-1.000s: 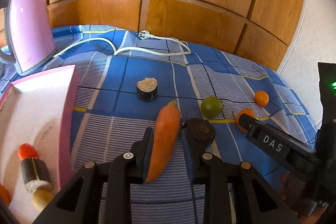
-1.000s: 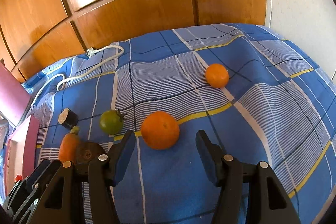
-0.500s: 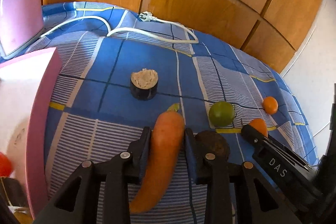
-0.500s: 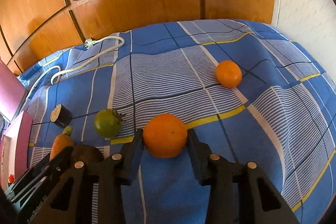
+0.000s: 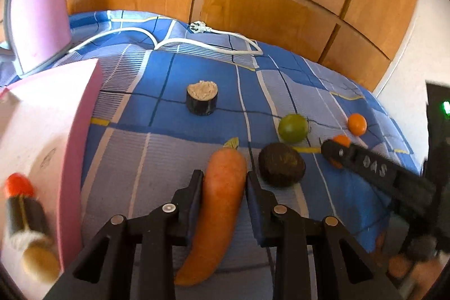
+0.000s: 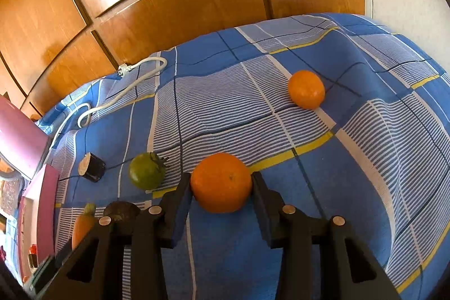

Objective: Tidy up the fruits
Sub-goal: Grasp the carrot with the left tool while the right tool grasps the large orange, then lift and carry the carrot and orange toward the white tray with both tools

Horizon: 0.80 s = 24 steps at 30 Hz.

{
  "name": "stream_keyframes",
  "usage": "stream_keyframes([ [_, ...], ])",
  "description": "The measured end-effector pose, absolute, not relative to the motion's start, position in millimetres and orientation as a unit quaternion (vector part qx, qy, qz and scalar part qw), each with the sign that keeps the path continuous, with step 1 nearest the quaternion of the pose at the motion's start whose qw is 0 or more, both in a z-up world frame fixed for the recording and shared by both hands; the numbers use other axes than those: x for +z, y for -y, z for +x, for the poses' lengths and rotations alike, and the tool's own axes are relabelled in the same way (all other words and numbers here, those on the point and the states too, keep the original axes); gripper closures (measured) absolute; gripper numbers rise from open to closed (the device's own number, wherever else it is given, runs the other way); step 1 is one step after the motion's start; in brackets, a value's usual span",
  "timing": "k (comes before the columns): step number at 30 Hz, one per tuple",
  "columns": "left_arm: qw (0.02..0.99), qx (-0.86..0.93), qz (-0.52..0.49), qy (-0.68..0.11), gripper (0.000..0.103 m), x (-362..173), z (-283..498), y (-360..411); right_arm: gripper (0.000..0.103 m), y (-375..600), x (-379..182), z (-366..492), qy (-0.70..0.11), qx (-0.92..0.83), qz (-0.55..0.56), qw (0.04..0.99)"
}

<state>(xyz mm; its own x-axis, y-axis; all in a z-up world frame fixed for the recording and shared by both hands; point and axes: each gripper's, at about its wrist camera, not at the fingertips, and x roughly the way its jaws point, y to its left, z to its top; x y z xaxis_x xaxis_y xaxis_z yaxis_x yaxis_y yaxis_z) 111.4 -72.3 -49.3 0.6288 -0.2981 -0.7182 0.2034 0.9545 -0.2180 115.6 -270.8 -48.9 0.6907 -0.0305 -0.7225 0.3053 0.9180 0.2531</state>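
While most of the produce lies loose on the blue checked bedspread, sorting looks barely begun. At far left, the pink open box holds a few pieces: a red-tipped dark roll and a blurred yellowish piece below it; what else is inside cannot be told.

Next rightward, the left gripper has its jaws clamped tight on the long orange carrot, pads pressing both flanks, the leafy stub pointing away and the tapered tip hanging back between the arms. Whether the carrot is clear of the cloth I cannot tell. Beyond it sits a short dark cylinder with a pale cut top; just right of the carrot lies a dark brown wrinkled round fruit, then a green tomato.

Further right, the right gripper is closed on the large orange, both pads touching its sides. Well beyond, near the bed's far right, a smaller orange rests untouched.

Judging by this, two pieces are gripped for transfer, and the cylinder, brown fruit, tomato and small orange remain to be handled.
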Motion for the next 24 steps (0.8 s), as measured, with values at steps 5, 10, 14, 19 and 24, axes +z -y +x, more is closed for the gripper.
stream_keyframes([
  [5, 0.913, -0.127, -0.006, -0.387, 0.074, -50.9, 84.6, 80.4, 0.063, 268.0, -46.1, 110.2, -0.383, -0.091, 0.166, 0.904],
  [10, 0.921, -0.123, 0.003, -0.370, 0.075, -52.7, 67.4, 77.2, 0.064, 261.2, -44.6, 102.6, -0.390, -0.086, 0.152, 0.904],
  [14, 0.924, -0.119, 0.022, -0.363, 0.075, -53.9, 58.8, 81.0, 0.063, 248.9, -46.0, 99.5, -0.404, -0.083, 0.122, 0.903],
  [19, 0.924, -0.116, 0.045, -0.361, 0.079, -53.3, 48.6, 84.0, 0.062, 246.4, -48.8, 97.2, -0.408, -0.083, 0.114, 0.902],
  [24, 0.925, -0.113, 0.052, -0.358, 0.079, -52.6, 41.8, 84.1, 0.063, 247.2, -48.2, 92.1, -0.402, -0.084, 0.120, 0.904],
])
